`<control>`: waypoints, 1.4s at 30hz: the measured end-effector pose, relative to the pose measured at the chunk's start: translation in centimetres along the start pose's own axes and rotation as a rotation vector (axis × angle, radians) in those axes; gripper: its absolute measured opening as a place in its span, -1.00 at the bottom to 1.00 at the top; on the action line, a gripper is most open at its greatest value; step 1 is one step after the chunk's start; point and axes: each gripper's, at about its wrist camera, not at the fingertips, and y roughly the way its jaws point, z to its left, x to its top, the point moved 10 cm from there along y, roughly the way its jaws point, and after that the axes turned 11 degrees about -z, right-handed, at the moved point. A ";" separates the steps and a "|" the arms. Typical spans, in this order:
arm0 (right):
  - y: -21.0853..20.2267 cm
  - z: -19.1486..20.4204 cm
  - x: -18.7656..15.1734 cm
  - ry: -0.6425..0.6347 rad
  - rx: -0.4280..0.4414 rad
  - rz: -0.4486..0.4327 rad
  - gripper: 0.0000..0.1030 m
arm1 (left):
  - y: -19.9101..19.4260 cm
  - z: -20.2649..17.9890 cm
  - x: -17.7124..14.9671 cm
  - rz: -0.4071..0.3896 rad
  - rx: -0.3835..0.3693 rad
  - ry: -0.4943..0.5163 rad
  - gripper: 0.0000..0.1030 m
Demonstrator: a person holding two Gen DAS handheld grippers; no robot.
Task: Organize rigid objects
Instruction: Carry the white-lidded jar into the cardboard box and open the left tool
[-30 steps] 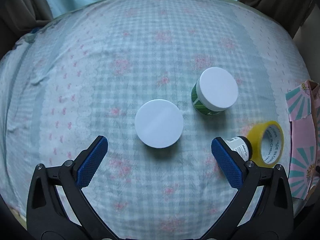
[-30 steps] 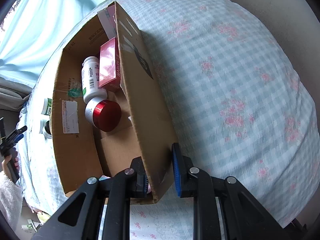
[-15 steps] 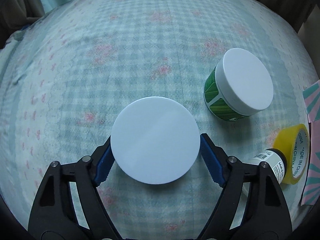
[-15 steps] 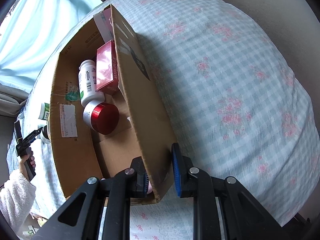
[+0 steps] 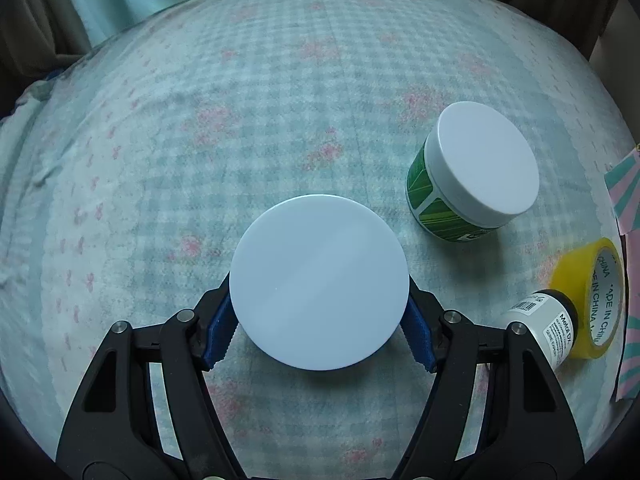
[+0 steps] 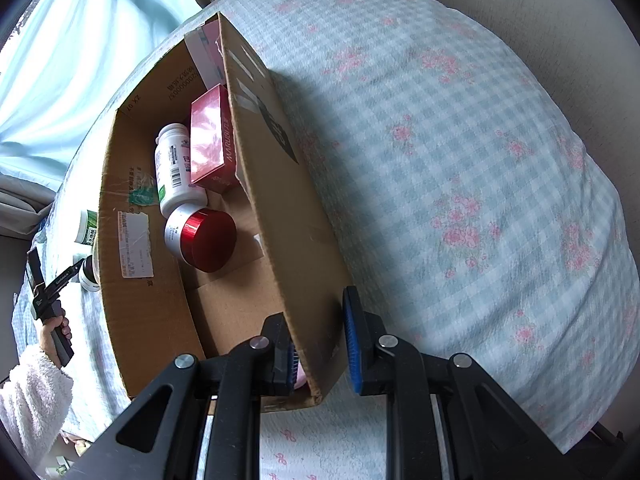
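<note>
In the left wrist view my left gripper (image 5: pixel 319 334) is shut on a round white-lidded jar (image 5: pixel 319 282), its blue pads pressed to the jar's two sides under the lid. A green jar with a white lid (image 5: pixel 472 178) stands to the right of it. In the right wrist view my right gripper (image 6: pixel 318 354) is shut on the near wall of a cardboard box (image 6: pixel 288 220), one finger inside and one outside. The box holds a red-lidded jar (image 6: pixel 202 238), a white pill bottle (image 6: pixel 174 170) and a red carton (image 6: pixel 212 140).
A yellow tape roll (image 5: pixel 596 294) and a small dark-capped bottle (image 5: pixel 544 326) lie at the right of the left wrist view, beside a pink striped box (image 5: pixel 626 216). All rests on a checked floral cloth (image 5: pixel 200 140). The left hand and its gripper (image 6: pixel 50 300) show left of the box.
My left gripper moved forward from open around the white-lidded jar to shut on its sides. My right gripper has kept its hold on the box wall; the view shifted slightly.
</note>
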 end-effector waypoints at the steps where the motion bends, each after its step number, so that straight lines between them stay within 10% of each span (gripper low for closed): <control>1: 0.0 0.0 0.0 -0.001 0.000 0.000 -0.64 | -0.4 -0.1 0.2 -0.004 0.000 -0.001 0.32; 18: 0.3 0.0 0.2 0.022 0.015 0.018 -0.64 | -15.6 -7.3 8.3 -0.127 -0.038 0.019 0.32; 29: 0.5 0.0 0.2 -0.008 0.047 0.071 -0.63 | -23.1 -23.5 10.2 -0.159 -0.198 0.021 0.32; 42: 0.9 0.4 0.1 -0.040 0.083 0.095 -0.61 | -20.4 -41.7 5.1 -0.050 -0.333 0.156 0.32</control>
